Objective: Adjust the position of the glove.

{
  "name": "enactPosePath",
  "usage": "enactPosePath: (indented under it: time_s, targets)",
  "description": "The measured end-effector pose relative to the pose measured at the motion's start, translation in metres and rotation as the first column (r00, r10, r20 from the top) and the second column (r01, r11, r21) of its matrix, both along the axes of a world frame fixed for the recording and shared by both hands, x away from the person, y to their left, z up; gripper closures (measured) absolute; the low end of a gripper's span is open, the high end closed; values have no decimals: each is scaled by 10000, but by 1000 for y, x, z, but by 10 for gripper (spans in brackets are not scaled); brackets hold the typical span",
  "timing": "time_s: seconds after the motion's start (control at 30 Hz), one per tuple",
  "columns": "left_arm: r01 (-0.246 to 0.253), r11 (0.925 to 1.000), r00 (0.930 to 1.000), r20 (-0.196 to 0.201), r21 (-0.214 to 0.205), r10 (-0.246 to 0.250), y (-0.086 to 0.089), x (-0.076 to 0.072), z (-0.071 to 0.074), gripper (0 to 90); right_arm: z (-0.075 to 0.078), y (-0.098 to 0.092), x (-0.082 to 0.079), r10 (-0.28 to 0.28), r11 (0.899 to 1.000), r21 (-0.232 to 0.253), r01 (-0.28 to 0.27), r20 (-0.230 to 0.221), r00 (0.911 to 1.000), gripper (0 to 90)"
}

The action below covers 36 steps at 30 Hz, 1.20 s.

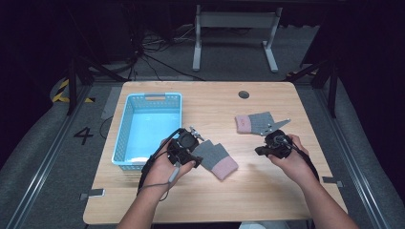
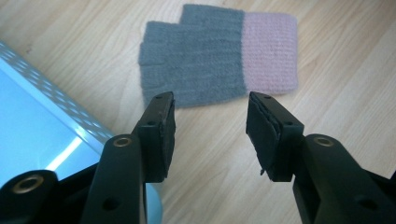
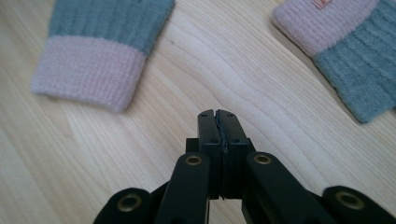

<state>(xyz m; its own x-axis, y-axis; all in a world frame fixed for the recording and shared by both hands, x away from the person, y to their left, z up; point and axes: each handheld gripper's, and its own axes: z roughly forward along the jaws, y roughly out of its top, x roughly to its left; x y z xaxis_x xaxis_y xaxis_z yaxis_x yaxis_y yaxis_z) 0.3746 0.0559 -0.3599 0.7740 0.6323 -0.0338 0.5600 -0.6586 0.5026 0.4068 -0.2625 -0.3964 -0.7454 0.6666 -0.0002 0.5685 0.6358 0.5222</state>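
On the table, we are reaching with spread left gripper (image 2: 210,135) to near glove (image 2: 219,53), right gripper (image 3: 218,116) clenched empty; both gloves are lying outside the bin (image 1: 125,129).

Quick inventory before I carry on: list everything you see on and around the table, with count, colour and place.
gloves: 2, grey with pink cuffs; near glove beside the left gripper, far glove ahead of the right gripper
basket: 1, light blue, perforated walls, left part of the table
table: 1, light wood, with a dark round hole near its far edge
white frame: 1, on the floor beyond the table
cables: several, black, on the floor beyond the table
left gripper: 1, black, jaws open, aimed at the near glove
right gripper: 1, black, jaws shut on nothing, over bare wood
hands: 2, left hand, right hand
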Motion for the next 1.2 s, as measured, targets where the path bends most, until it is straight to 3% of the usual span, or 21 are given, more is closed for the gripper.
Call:
enactPosePath:
  time_s: [0.43,0.53,0.67,0.77,0.83,0.9,1.0,1.1,1.2]
  targets:
    - [577,9980,9983,-7,-242,-577,-4,-2,6,513,8,9,-7,491,9967,647,-489,-12,9988,900]
    - [909,9953,9959,-9,-336,-910,-6,-3,6,523,6,17,-7,1223,9828,1444,-1151,-417,9916,900]
    - [1339,9909,9908,-187,-129,-1341,-9,-5,6,529,2,31,-8,1613,9786,1364,-1538,-458,9858,900]
    - [1209,9927,9925,-194,-3,-1209,-10,-4,6,520,-1,42,-8,1738,9783,1208,-1682,-376,9841,900]
    - [1069,9943,9937,-347,-50,-1070,-8,-3,4,495,-3,48,-6,1841,9767,1185,-1788,-354,9823,900]
    - [1219,9925,9918,-371,-131,-1223,-7,-2,3,542,-6,53,-5,1834,9769,1182,-1782,-342,9824,900]
    - [1130,9935,9923,-493,-138,-1136,-5,-1,3,561,-11,59,-2,2063,9673,1605,-1963,-479,9773,900]
    - [1145,9934,9916,-589,-98,-1149,-2,-1,3,589,-16,65,-3,2140,9682,1412,-2065,-404,9760,900]
    - [984,9942,9900,-972,-430,-1022,0,0,2,608,-22,74,-5,2242,9689,1168,-2182,-413,9737,900]
